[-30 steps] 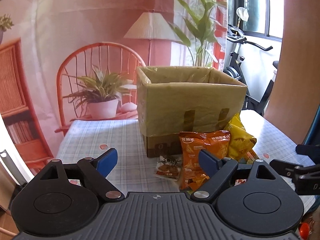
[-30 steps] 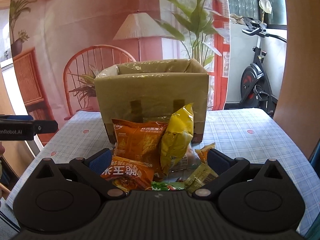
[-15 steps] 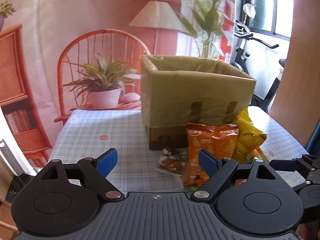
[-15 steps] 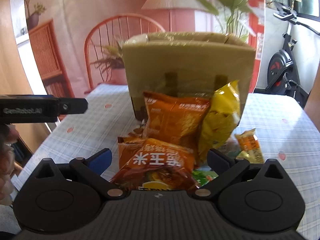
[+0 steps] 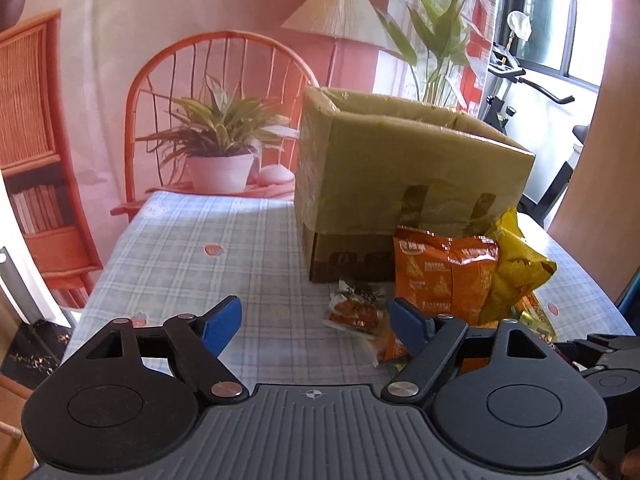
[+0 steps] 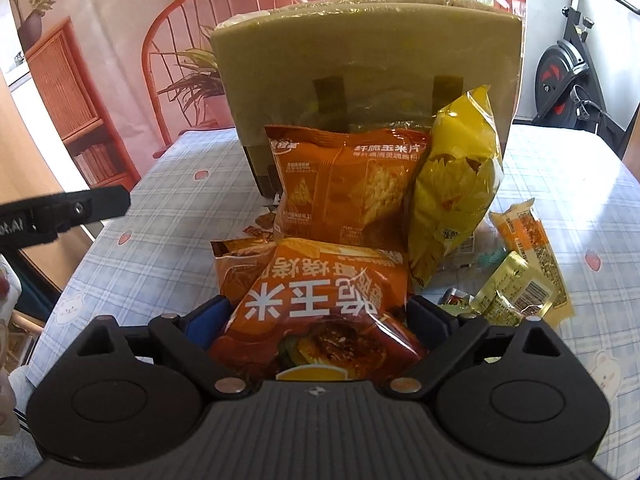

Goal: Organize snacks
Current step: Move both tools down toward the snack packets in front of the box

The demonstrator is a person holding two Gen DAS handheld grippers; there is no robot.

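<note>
Leaning against the front wall of the cardboard box, an orange corn-chip bag and a yellow bag are observed upright on the checked tablecloth. A second orange bag is seen between the wide-set jaws of the right gripper; actual clamping cannot be determined. The left gripper is noted wide apart, holding nothing, above bare cloth. Small packets are recorded beside the yellow bag.
</note>
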